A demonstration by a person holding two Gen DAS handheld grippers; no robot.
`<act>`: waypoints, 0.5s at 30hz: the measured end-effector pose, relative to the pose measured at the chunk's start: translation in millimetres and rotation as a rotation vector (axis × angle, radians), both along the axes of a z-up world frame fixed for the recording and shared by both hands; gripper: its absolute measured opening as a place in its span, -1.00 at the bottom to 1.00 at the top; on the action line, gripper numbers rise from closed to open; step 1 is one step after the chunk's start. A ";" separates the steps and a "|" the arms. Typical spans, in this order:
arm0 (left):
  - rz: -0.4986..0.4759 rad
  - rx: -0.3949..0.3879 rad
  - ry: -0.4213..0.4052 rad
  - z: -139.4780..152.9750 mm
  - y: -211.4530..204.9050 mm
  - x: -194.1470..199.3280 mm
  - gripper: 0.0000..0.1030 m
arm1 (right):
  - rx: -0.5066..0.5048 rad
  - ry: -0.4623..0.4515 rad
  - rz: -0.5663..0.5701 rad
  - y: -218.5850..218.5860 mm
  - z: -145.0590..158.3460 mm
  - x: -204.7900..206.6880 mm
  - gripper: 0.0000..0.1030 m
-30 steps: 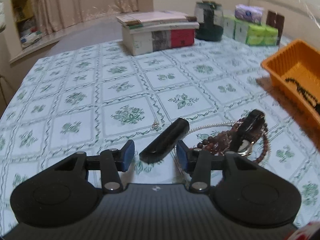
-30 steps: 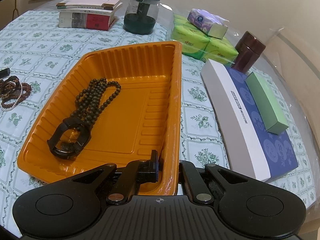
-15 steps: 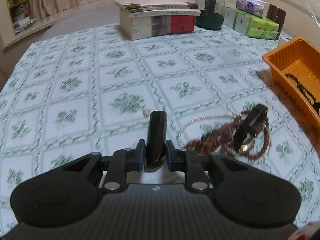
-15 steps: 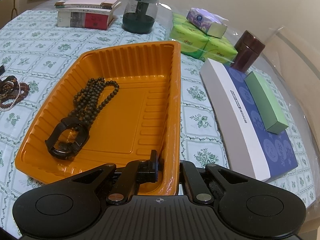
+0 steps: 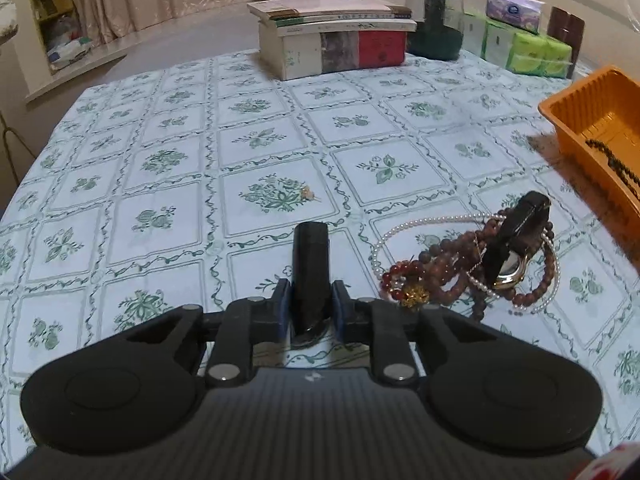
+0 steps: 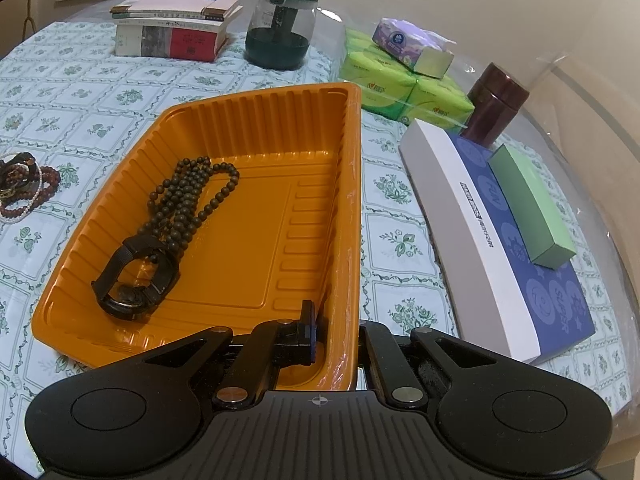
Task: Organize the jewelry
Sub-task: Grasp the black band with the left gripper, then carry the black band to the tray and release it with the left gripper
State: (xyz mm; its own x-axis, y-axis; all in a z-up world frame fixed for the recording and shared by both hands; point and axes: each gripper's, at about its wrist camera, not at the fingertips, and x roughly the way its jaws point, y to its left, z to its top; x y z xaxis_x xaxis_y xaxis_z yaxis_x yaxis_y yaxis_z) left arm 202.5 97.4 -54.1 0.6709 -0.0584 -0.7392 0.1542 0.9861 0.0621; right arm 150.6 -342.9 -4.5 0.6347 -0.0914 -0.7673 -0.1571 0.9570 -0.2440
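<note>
the left gripper [image 5: 308,312] is clamped on a black strap [image 5: 310,268] just above the tablecloth beside the bead pile [image 5: 468,264], the right gripper [image 6: 340,336] pinches the orange tray [image 6: 352,200] rim, so next i'd guess carry it trayward.

Counted: 1 orange tray [image 6: 352,168], 1 dark bead strand [image 6: 192,196] and 1 black watch [image 6: 136,276] inside it; 1 tangled jewelry pile [image 5: 472,268] on the cloth; 1 black strap [image 5: 310,268]; 1 book stack [image 5: 332,36]; 1 glass jar [image 6: 280,28]; 1 brown canister [image 6: 496,104]; 2 long boxes, blue-and-white [image 6: 500,248] and green [image 6: 528,208].
</note>
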 end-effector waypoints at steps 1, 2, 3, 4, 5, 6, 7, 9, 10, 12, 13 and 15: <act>0.006 -0.001 -0.007 2.0 0.5 -2.2 -0.64 | 0.000 0.000 0.000 0.0 0.1 -0.5 -0.91; 0.010 -0.006 -0.010 3.9 1.0 -4.2 -0.64 | 0.001 -0.001 0.000 0.0 0.1 -0.5 -0.91; 0.013 -0.012 -0.012 5.7 1.1 -5.6 -0.64 | 0.000 -0.001 0.000 0.0 0.1 -0.6 -0.91; 0.019 -0.020 -0.016 8.2 1.7 -8.0 -0.64 | 0.000 -0.001 0.000 -0.1 0.2 -0.6 -0.91; 0.026 -0.027 -0.022 10.9 1.7 -10.5 -0.64 | 0.001 -0.001 0.000 -0.1 0.3 -0.6 -0.91; 0.026 -0.035 -0.027 13.9 1.3 -12.8 -0.64 | 0.001 -0.002 0.000 -0.1 0.3 -0.6 -0.91; 0.022 -0.044 -0.032 16.6 0.2 -15.0 -0.64 | 0.001 -0.002 0.000 -0.1 0.2 -0.9 -0.91; 0.010 -0.057 -0.043 22.5 -3.8 -19.4 -0.64 | 0.001 -0.003 0.001 -0.3 0.5 -1.1 -0.91; 0.002 -0.058 -0.047 25.0 -6.6 -20.5 -0.64 | 0.001 -0.003 0.001 -0.3 0.4 -1.1 -0.91; -0.007 -0.063 -0.057 29.2 -12.3 -22.3 -0.64 | 0.002 -0.003 0.000 -0.4 0.4 -1.2 -0.91; -0.011 -0.068 -0.062 30.7 -14.7 -23.0 -0.64 | 0.002 -0.003 0.000 -0.2 0.9 -1.3 -0.91; -0.016 -0.074 -0.070 33.7 -19.3 -24.3 -0.64 | 0.003 -0.004 0.001 -0.1 1.3 -1.5 -0.91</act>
